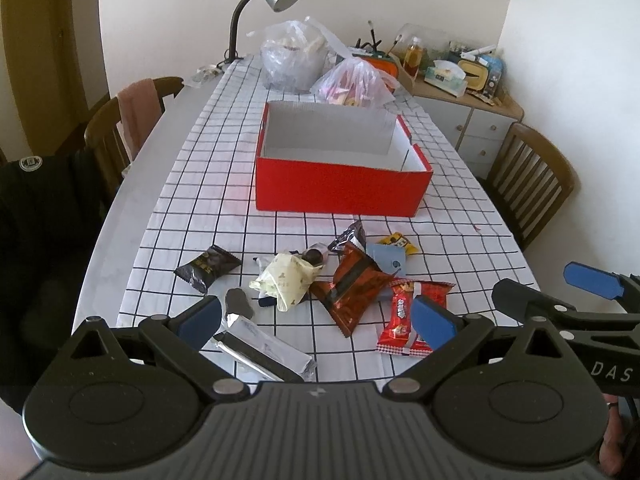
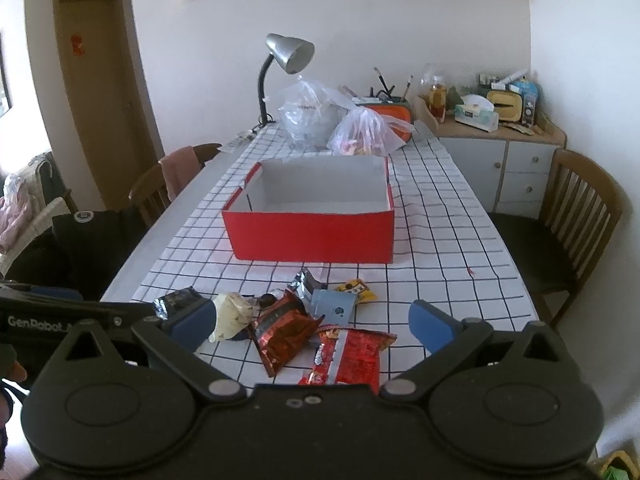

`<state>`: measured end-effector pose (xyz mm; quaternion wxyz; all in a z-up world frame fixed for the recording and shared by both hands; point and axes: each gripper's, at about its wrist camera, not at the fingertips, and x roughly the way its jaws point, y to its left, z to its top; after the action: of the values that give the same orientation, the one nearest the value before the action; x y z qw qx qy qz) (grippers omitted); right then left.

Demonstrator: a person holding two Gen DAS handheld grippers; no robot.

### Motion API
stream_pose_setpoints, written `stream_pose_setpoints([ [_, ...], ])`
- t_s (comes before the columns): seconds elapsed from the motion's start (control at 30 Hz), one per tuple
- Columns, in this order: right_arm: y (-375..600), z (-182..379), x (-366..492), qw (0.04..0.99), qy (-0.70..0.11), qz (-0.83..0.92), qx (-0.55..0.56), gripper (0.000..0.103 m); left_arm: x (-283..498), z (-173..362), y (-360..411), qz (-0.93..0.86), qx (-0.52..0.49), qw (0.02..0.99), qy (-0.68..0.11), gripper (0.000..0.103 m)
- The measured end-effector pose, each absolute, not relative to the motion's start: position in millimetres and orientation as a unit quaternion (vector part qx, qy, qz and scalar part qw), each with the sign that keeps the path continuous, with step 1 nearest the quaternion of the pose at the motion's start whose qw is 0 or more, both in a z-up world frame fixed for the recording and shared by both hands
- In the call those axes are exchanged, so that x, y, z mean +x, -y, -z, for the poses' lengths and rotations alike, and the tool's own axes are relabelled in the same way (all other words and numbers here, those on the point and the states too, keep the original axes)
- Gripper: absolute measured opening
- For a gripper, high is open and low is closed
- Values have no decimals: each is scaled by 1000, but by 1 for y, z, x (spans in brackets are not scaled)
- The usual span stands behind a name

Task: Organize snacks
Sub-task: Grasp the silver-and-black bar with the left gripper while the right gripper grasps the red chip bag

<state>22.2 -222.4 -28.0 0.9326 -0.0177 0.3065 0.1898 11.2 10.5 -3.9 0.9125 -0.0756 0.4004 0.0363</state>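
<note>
A: Item one, left gripper (image 1: pixel 316 322): jaws spread wide, nothing between them, low over the near edge of the table (image 1: pixel 132 216). Right gripper (image 2: pixel 312 326): likewise wide apart and empty, hanging over the red-white pack (image 2: pixel 348 358).

B: Snacks?

A: A loose heap on the checked cloth (image 1: pixel 440 216), near side of the box (image 1: pixel 340 190). Silver bar (image 1: pixel 264 350) nearest left; dark pouch (image 1: pixel 208 266) on the left; cream wrapper (image 1: pixel 286 278) middle; red foil bag (image 1: pixel 352 290) beside it; blue packet (image 1: pixel 386 260) and yellow sweet (image 1: pixel 398 242) farther back.

B: Handling?

A: All likely light, thin and crinkly; the foil looks slick, the contents probably crushable. I'd pinch a crimped end seam or a flat edge, gently.

B: Destination?

A: Presumably the box: open, empty, beyond the heap.
</note>
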Motion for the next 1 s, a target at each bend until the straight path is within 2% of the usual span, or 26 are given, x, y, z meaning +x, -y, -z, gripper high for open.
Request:
stream_pose_setpoints([
  [0.3,226,60,57,925,-338,-172,-11,103,38,29,-42,-93,-122,888,-434,102],
  [0.7,219,137,104,899,-415,-134,-40,101,79,99,-78,-170,-184,823,-510,101],
  [1.0,205,167,126,883,-450,-122,-49,99,102,147,-84,-209,-219,767,-566,101],
])
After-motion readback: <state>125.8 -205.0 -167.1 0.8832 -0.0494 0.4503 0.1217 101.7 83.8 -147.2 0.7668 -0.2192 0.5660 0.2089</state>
